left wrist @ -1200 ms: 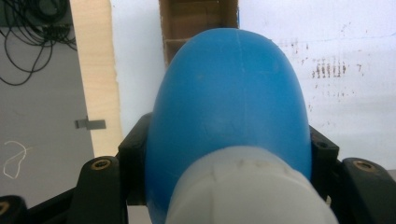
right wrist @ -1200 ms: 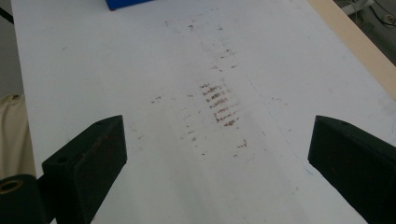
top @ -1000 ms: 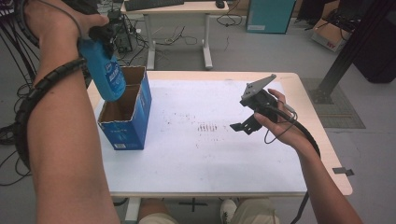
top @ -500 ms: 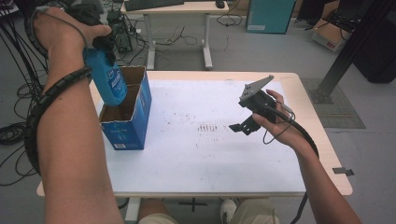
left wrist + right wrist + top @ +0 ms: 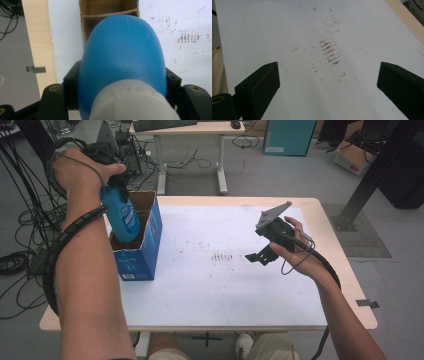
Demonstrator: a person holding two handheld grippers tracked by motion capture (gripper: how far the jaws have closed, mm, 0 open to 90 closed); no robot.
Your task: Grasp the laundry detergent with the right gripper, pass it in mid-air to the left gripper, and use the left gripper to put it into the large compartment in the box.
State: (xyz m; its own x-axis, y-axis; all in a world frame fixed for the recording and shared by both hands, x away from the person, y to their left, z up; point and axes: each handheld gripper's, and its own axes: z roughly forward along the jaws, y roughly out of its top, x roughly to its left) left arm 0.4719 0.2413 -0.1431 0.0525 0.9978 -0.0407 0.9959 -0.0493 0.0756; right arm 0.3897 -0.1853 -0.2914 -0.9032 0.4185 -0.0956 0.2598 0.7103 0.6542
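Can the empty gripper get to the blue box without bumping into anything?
Probably yes. The right gripper hangs open above the white table, and only bare, stained tabletop lies between it and the blue box. The bottle is already going in there, though.

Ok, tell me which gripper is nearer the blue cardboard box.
Left. The left gripper holds the blue bottle right above the blue cardboard box; the right gripper hovers open over the table's middle, well apart from it.

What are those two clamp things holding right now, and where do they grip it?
The left hand-held gripper clamps a blue bottle near its top, by the white cap, over the open box. The right hand-held gripper is open, holding nothing.
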